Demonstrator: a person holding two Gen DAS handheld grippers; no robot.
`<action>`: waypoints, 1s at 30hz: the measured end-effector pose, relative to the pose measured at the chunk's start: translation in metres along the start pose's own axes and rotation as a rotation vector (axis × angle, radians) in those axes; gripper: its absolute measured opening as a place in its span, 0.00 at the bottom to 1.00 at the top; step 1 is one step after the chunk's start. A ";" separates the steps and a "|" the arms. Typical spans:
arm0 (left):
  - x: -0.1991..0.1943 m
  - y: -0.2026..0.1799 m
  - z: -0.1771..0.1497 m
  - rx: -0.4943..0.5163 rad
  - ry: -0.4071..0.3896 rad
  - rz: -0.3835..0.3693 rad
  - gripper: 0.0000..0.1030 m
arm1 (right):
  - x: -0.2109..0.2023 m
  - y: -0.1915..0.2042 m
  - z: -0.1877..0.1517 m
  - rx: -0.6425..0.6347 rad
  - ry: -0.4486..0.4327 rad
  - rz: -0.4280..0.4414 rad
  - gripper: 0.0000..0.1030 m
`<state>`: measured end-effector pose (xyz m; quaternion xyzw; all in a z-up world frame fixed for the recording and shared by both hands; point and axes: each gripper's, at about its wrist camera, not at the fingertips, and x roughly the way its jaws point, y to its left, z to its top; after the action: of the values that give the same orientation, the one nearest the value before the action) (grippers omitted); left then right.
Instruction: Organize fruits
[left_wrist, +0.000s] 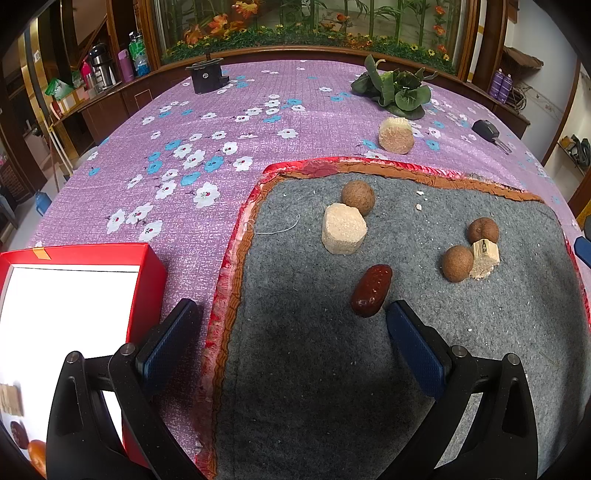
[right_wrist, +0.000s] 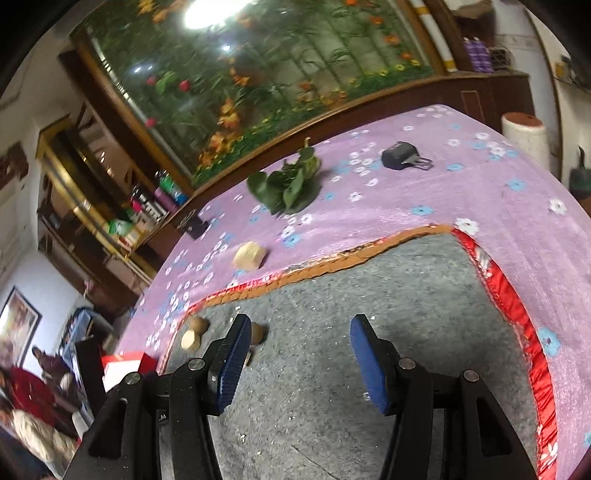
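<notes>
Both tools are released and empty: the left gripper (left_wrist: 291, 314) hangs with jaws wide over the grey mat (left_wrist: 332, 387), a red date (left_wrist: 370, 290) just beside its right pad; the right gripper (right_wrist: 299, 328) stands parted above bare mat. The red box (left_wrist: 147, 266) sits left of the mat.

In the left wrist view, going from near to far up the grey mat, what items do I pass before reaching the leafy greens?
Red date → pale cut block → brown round fruit → mat's red edge → tan block on the purple cloth → leafy greens.
</notes>
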<state>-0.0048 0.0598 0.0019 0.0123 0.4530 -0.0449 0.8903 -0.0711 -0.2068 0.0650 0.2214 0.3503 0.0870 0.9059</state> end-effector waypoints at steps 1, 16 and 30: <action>0.000 0.000 0.000 0.000 0.000 0.000 1.00 | 0.002 0.000 0.000 0.001 0.011 0.011 0.53; -0.006 0.001 -0.001 0.001 0.024 -0.029 0.97 | 0.097 0.034 0.036 0.022 0.300 0.147 0.50; -0.082 0.003 0.008 0.181 -0.077 -0.008 0.95 | 0.116 0.042 0.020 -0.016 0.543 0.279 0.50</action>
<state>-0.0460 0.0676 0.0729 0.0890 0.4128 -0.0894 0.9020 0.0278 -0.1397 0.0281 0.2290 0.5452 0.2691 0.7602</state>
